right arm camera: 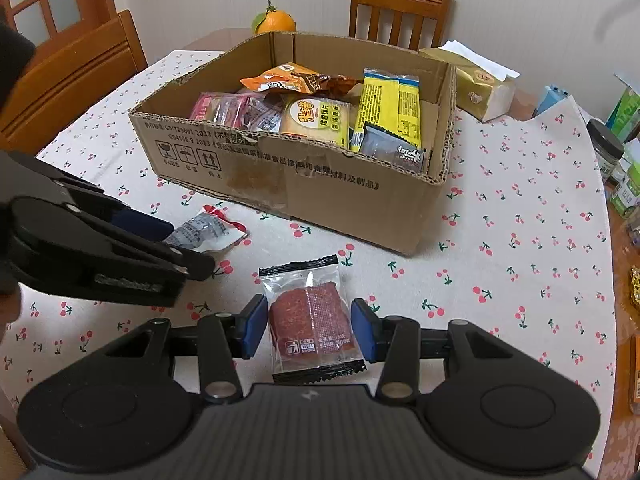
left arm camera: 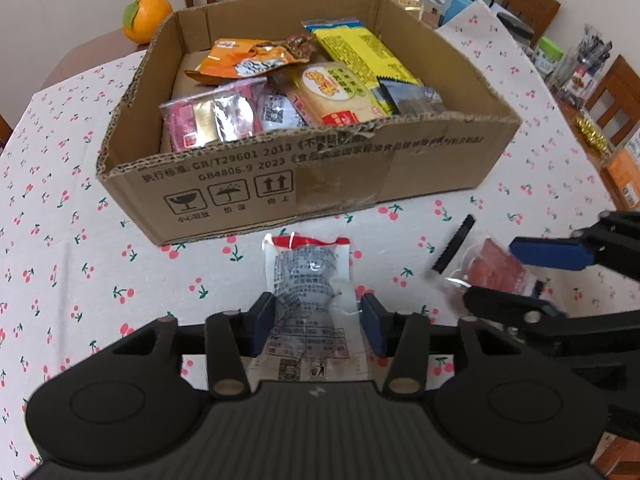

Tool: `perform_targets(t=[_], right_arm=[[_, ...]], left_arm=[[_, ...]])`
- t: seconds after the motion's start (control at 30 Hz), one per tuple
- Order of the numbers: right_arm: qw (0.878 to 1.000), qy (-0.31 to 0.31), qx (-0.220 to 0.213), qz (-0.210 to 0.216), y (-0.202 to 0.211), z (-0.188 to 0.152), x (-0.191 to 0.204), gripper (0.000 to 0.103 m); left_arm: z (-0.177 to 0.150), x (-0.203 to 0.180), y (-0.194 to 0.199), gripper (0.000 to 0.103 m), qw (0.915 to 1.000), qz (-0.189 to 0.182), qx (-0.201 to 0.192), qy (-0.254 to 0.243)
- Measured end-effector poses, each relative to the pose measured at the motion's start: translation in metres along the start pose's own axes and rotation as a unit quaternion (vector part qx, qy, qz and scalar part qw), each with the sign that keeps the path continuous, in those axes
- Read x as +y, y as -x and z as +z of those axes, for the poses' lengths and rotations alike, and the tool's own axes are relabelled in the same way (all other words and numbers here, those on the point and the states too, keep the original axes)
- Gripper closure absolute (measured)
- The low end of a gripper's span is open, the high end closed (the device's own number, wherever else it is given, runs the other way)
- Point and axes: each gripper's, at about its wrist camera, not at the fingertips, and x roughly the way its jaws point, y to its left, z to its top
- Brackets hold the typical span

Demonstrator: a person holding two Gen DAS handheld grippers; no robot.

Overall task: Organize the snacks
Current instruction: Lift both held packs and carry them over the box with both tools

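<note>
A white snack packet (left arm camera: 310,280) with grey print and a red top lies on the cherry-print tablecloth in front of the cardboard box (left arm camera: 360,168). My left gripper (left arm camera: 318,326) straddles its lower half, open, blue pads (left arm camera: 262,324) close beside its crumpled sides. To the right, my right gripper (right arm camera: 308,330) is shut on a clear packet holding a red slab (right arm camera: 310,320), black serrated ends showing. That red packet (left arm camera: 498,272) also shows in the left wrist view, between the right gripper's fingers (left arm camera: 548,252). The box holds several snack packets (right arm camera: 316,120).
An orange (left arm camera: 146,18) sits behind the box's far left corner. A tissue pack (right arm camera: 484,88) lies to the box's right. Jars and cartons (right arm camera: 616,152) crowd the table's right edge. Wooden chairs (right arm camera: 400,4) stand around the table.
</note>
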Motion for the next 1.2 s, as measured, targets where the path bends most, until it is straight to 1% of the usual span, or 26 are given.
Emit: perform_targets(t=[0.1,0.3,0.37,0.43,0.57,0.6,0.67,0.77,0.93,1.1,1.2], right_arm=[[1.000,-0.001,-0.004,-0.002,0.003,0.001,0.000,0.052],[1.000,-0.002,-0.010,-0.002,0.010,0.003,-0.004,0.052],[1.000,-0.001,-0.011,0.000,0.014,0.004,-0.006,0.052],[1.000,0.002,-0.013,0.003,0.018,0.007,-0.007,0.052],[1.000,0.012,-0.019,0.008,0.029,0.016,-0.011,0.052],[1.000,0.014,-0.022,0.009,0.032,0.018,-0.012,0.052],[0.999,0.019,-0.029,0.007,0.037,0.024,-0.014,0.052],[0.999,0.026,-0.041,0.005,0.043,0.035,-0.017,0.052],[0.997,0.038,-0.066,0.001,0.046,0.060,-0.021,0.052],[0.995,0.045,-0.087,-0.002,0.039,0.089,-0.026,0.052],[0.995,0.044,-0.092,0.000,0.029,0.104,-0.028,0.052]], left_arm=[[0.000,-0.004,-0.003,0.053,0.9999,0.012,-0.010,-0.007],[0.000,-0.004,0.000,0.061,0.9998,0.005,-0.013,-0.016],[0.000,-0.004,0.005,0.062,0.9997,-0.001,-0.010,-0.022],[0.000,-0.001,0.013,0.067,0.9996,-0.011,-0.005,-0.024],[0.000,0.003,0.034,0.068,0.9990,-0.032,0.000,-0.031],[0.001,0.003,0.038,0.068,0.9989,-0.032,-0.001,-0.034],[0.001,0.005,0.048,0.068,0.9988,-0.032,-0.003,-0.037],[0.005,0.011,0.062,0.068,0.9987,-0.042,-0.009,-0.028],[0.015,0.019,0.086,0.068,0.9983,-0.044,-0.026,-0.027],[0.030,0.027,0.102,0.068,0.9978,-0.039,-0.047,-0.026],[0.042,0.032,0.106,0.068,0.9975,-0.038,-0.056,-0.019]])
